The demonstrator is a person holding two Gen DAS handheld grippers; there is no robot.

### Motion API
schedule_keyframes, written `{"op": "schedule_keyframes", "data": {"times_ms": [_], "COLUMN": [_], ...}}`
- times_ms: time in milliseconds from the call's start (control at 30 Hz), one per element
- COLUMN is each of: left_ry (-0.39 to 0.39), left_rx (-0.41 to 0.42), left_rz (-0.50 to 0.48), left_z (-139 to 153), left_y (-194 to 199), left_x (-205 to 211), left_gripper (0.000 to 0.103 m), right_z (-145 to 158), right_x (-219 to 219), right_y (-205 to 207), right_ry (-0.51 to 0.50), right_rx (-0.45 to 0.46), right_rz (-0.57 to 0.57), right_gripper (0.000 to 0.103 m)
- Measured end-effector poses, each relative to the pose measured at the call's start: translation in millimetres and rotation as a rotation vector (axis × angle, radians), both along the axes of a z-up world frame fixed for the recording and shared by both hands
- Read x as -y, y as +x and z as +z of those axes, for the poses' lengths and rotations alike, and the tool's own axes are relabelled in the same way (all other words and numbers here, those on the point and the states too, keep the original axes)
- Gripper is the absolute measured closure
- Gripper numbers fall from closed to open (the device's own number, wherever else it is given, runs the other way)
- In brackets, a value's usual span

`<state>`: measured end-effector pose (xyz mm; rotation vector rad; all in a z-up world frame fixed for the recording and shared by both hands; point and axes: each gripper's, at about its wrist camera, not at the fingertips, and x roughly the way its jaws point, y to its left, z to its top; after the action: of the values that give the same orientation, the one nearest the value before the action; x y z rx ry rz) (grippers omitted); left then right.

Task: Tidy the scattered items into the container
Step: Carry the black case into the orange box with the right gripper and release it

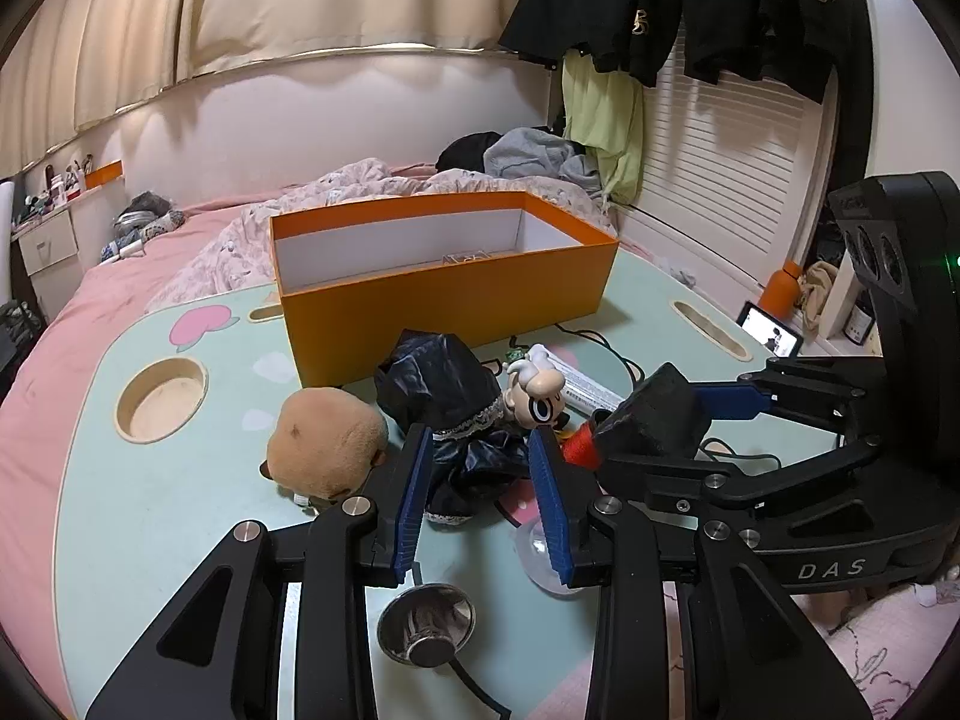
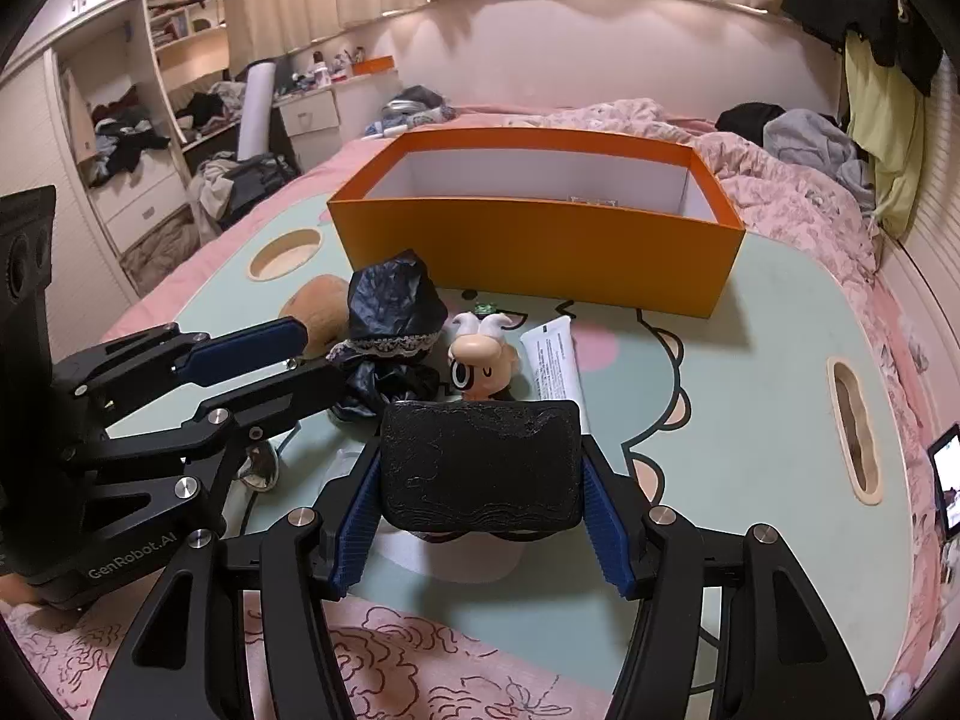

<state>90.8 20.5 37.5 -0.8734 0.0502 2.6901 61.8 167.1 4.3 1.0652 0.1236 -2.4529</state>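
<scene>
One pale green tabletop [image 1: 180, 480], printed with pink cartoon shapes and cut with a round cup hole and oblong slots, sits on a bed [image 1: 66, 312] under a pink cover and a rumpled floral quilt. Cream curtains hang along the far wall, dark clothes hang at the far right, and in the right wrist view open shelves full of clothing stand at the far left.

At the far side of the tabletop stands an orange box [image 1: 444, 306] with white inner walls; a small clear item [image 1: 465, 257] lies inside on its floor, too small to identify.

Near the box the scattered things lie close together: a tan plush toy [image 1: 324, 450] on the left, a black lace-trimmed doll dress [image 1: 444, 396] just beside it, a white-haired cartoon figurine [image 1: 537, 396] to its right, and a white tube [image 2: 552, 360] further right. A small metal funnel [image 1: 429, 624] and a clear plastic piece [image 1: 534, 552] lie at the near edge.

The left gripper [image 1: 480, 480] has its blue fingers around the near part of the dress with a narrow gap between them; whether they press the cloth I cannot tell. The right gripper [image 2: 480, 480] grips a black block-shaped object [image 2: 480, 468] with a red thread-wrapped neck between its fingers, above the tabletop near the figurine.
</scene>
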Motion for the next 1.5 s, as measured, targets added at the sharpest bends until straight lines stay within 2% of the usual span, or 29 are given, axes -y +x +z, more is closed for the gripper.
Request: {"op": "schedule_keyframes", "data": {"times_ms": [300, 500, 600, 700, 867, 933, 1067, 1167, 1367, 1500], "left_ry": [0.005, 0.016, -0.031, -0.034, -0.024, -0.021, -0.022, -0.002, -0.020, 0.020], "left_rx": [-0.001, -0.025, -0.046, -0.070, -0.031, -0.005, 0.046, 0.076, 0.104, 0.125], "left_rz": [-0.001, -0.011, 0.010, 0.002, 0.000, 0.006, 0.021, 0.019, 0.023, 0.028], "left_z": [3, 22, 40, 58, 77, 75, 59, 50, 37, 34], "left_y": [-3, -23, -47, -70, -128, -150, -178, -187, -196, -202], "left_x": [2, 5, 5, 4, 3, 4, 5, 4, 1, 5], "left_gripper": [0.068, 0.068, 0.068, 0.068, 0.068, 0.068, 0.069, 0.069, 0.069, 0.069], "right_z": [7, 29, 42, 57, 67, 64, 51, 41, 31, 30], "right_x": [-4, -7, -6, -1, 8, 11, 11, 10, 4, -1], "right_y": [-2, -20, -43, -67, -117, -141, -175, -183, -195, -202], "right_ry": [-0.027, -0.066, -0.081, -0.074, 0.010, 0.052, 0.068, 0.084, 0.075, 0.059], "right_rx": [-0.012, -0.052, -0.061, -0.105, -0.163, -0.153, -0.101, -0.089, -0.060, -0.048], "right_rz": [-0.003, -0.016, -0.030, -0.049, -0.072, -0.087, -0.118, -0.132, -0.154, -0.167], "right_gripper": [0.042, 0.042, 0.042, 0.042, 0.042, 0.042, 0.042, 0.042, 0.042, 0.042]}}
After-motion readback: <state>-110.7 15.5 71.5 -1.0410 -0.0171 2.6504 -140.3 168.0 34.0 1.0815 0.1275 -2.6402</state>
